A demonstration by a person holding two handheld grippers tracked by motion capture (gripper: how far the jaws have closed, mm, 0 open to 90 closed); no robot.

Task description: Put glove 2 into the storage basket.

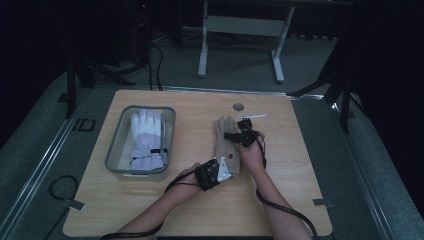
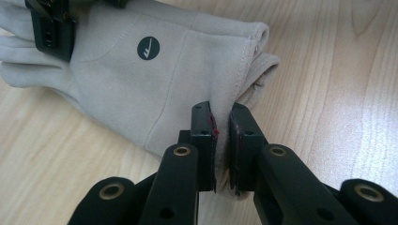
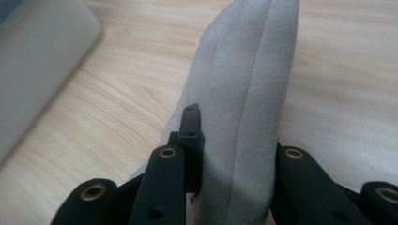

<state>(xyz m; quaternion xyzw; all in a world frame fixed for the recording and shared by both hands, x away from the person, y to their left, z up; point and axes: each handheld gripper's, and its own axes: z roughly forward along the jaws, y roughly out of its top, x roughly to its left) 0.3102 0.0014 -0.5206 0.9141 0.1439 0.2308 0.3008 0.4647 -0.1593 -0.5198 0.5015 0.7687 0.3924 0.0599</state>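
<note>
The beige suede-like glove (image 1: 226, 145) lies flat on the wooden worktop (image 1: 150, 205), held at both ends. The left hand-held gripper (image 2: 222, 140) is clenched on the cuff edge, with a thin fold of fabric squeezed between its jaws and the open cuff mouth just beyond them. The right hand-held gripper (image 3: 234, 154) is grasping one of the glove's fingers, which rises plump and rounded between its jaws; seen from the high view, it (image 1: 239, 131) sits at the fingertip end, well apart from the left hand-held gripper (image 1: 225, 169) at the cuff. The glove looks light, soft and limp: it creases where it is pinched and would likely sag between the two grips if lifted. The napped surface should give the pads good friction, so slipping seems unlikely, and nothing about it appears fragile. The stitched cuff hem is probably the firmest place to hold, since a single layer of the palm would simply bunch. Off to the left gripper's far side stands a clear plastic bin (image 1: 114, 159) holding a lilac and white glove (image 1: 146, 137).
</note>
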